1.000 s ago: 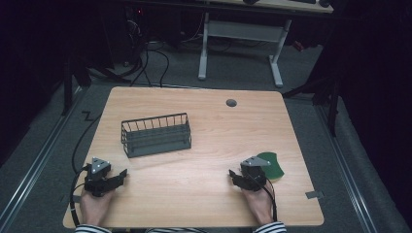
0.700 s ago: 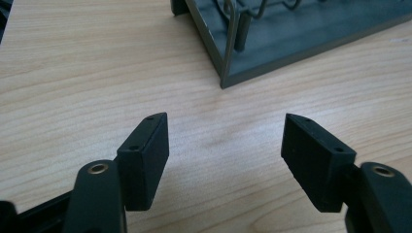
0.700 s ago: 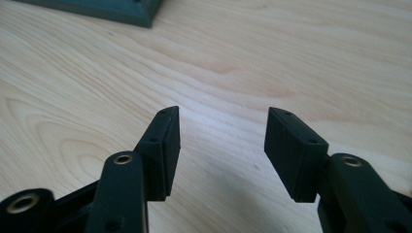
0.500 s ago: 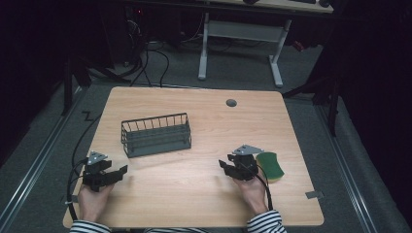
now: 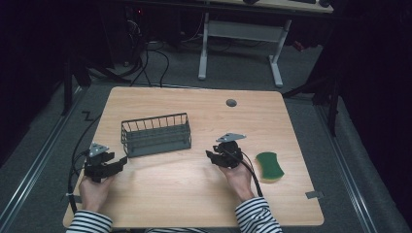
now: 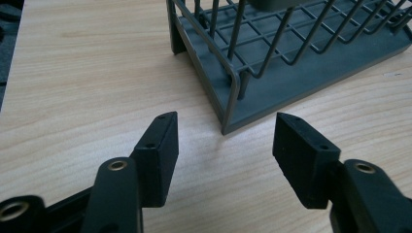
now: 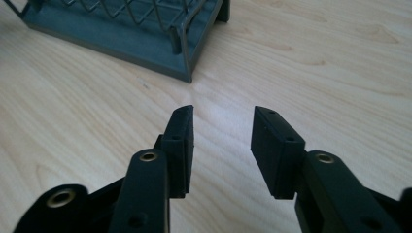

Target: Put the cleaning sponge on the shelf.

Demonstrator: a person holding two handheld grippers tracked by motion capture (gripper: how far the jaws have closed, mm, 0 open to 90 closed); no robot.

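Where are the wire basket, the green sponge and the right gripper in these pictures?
wire basket (image 5: pixel 155 135): high view, on its near long wall.
green sponge (image 5: pixel 269 166): high view, middle of its top face.
right gripper (image 7: pixel 221 145): right gripper view, midway between its open fingertips, over bare table.

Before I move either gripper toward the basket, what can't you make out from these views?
- Wire basket: far end cut off by the top edge in both gripper views.
- A dark block at the left gripper view's top edge: cropped, unidentifiable.
- Green sponge: its underside is hidden in the high view.
- Small round mark on the table: too small to identify.
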